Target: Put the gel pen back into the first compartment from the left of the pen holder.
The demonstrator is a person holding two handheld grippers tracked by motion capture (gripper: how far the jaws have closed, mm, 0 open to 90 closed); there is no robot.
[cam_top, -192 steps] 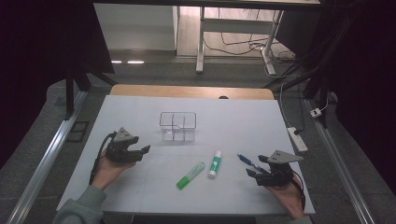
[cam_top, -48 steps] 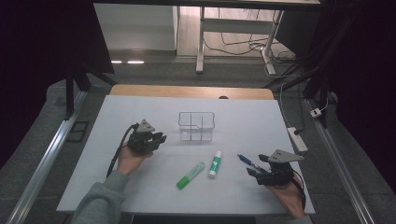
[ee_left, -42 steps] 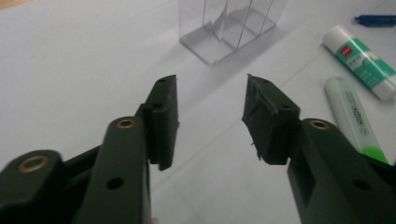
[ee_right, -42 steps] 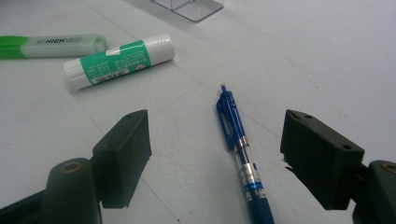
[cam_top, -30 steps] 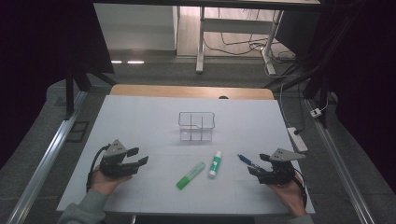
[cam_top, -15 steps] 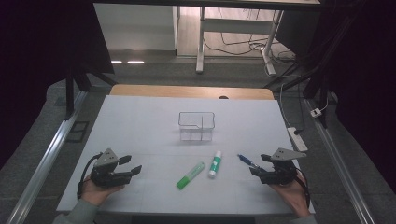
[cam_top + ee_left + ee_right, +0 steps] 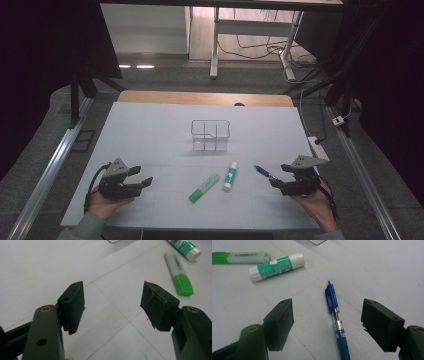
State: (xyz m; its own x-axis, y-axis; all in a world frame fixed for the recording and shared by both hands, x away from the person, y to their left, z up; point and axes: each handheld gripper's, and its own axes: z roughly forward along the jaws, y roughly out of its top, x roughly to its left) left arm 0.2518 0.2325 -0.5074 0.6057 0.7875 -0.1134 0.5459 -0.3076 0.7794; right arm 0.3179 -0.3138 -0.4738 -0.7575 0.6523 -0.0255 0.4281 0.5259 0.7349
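Observation:
My left gripper (image 7: 142, 176) rests low over the near left of the white table (image 7: 150, 130), open. Its jaws have just been opening and nothing lies between them (image 7: 112, 302). My right gripper (image 7: 278, 175) sits at the near right, open, its jaws apart on either side of a blue pen (image 7: 335, 320) that lies on the table without touching the pads. The pen (image 7: 265, 172) points away from that gripper (image 7: 328, 306). A green highlighter (image 7: 204, 187) and a green-and-white glue stick (image 7: 230, 175) lie side by side near the middle front.
A clear compartmented container (image 7: 210, 135) stands at the table's centre, beyond the highlighter (image 7: 179, 272) and glue stick (image 7: 277, 266). A power strip (image 7: 319, 147) lies at the right edge. Metal rails run along both sides of the table.
My left hand has drawn back from beside the container to the near left corner. The container stands a little further right than in the earliest frame. The right hand has stayed put.

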